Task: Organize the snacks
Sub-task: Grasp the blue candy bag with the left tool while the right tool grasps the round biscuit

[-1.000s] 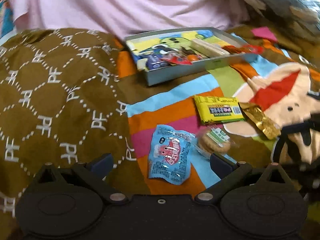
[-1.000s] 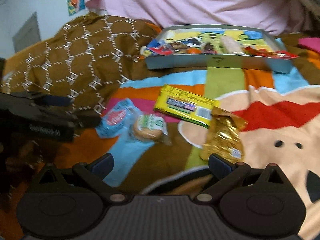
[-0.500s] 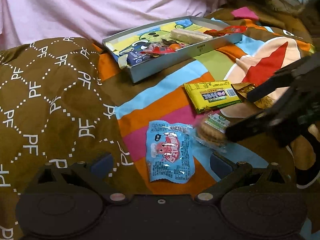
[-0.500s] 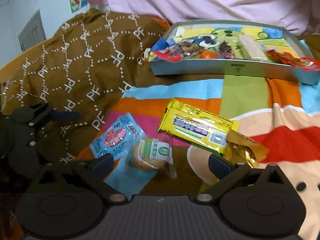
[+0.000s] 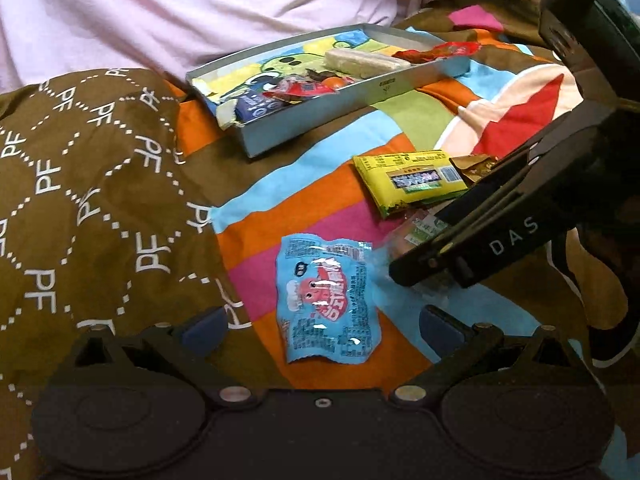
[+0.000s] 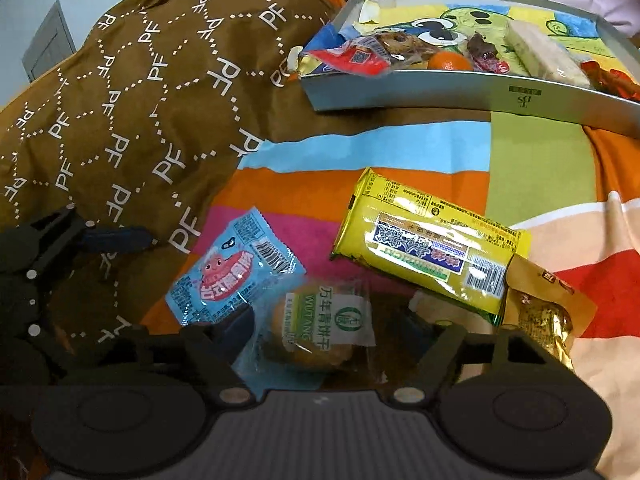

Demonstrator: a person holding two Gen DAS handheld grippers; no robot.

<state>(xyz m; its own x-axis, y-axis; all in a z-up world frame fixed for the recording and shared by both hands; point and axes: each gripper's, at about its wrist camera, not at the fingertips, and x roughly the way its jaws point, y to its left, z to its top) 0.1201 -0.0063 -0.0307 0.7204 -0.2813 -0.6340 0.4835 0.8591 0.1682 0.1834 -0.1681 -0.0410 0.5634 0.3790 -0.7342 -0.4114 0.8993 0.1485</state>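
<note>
Snacks lie loose on a patterned bedspread (image 6: 532,152); more sit in the grey tray (image 6: 472,98) at 12 o'clock. Since a sec ago the right gripper (image 6: 320,326) has come in low over the clear-wrapped biscuit (image 6: 320,324), w/ fingers now closing, one each side; pads not seen pressing the wrapper yet. Meaning: probably the pick step, biscuit next for the tray. Left gripper (image 5: 320,326) has hardly moved, fingers apart, nothing held, blue sachet (image 5: 328,296) lying just ahead. Yellow pack (image 6: 432,248) is at 1 o'clock from the biscuit, gold pouch (image 6: 544,312) at 3 o'clock. Legible: "WUTANG" on biscuit label, "PF" repeated on brown fabric (image 6: 132,112), "DAS" on the right gripper's side in left wrist view.
</note>
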